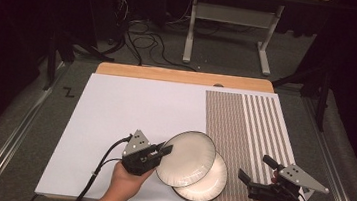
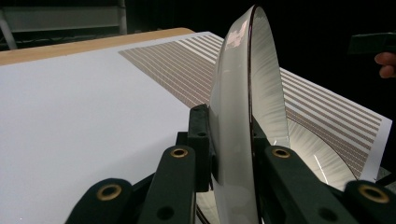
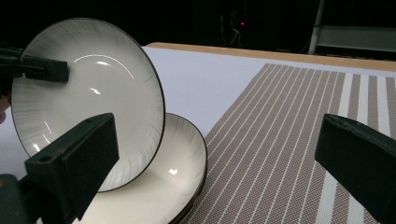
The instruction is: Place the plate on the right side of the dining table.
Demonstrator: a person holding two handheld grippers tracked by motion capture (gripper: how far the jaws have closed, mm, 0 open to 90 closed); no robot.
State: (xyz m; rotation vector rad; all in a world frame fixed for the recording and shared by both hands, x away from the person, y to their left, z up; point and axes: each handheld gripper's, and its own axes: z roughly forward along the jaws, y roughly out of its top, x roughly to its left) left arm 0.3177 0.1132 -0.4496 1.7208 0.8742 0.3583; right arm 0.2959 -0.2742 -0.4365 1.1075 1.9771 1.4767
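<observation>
while its far edge is tipping up off the stack, the upper plate is being held by its left rim between the jaws of the left gripper, which are clamping it from both faces. in the left gripper view the upper plate is standing nearly edge-on, with one jaw pressing on each side of the dark-trimmed rim. in the right gripper view the same upper plate is leaning tilted, its pale face turned toward the camera and its lower edge sitting over the lower plate. the lower plate is lying flat near the front edge of the tabletop, partly on the white sheet and partly on the brown striped mat. the right gripper is hovering just to the right of the plates, over the striped mat, with its jaws spread wide and nothing between them. each hand is coming in from the front edge, the left hand wrapping its gripper body.
</observation>
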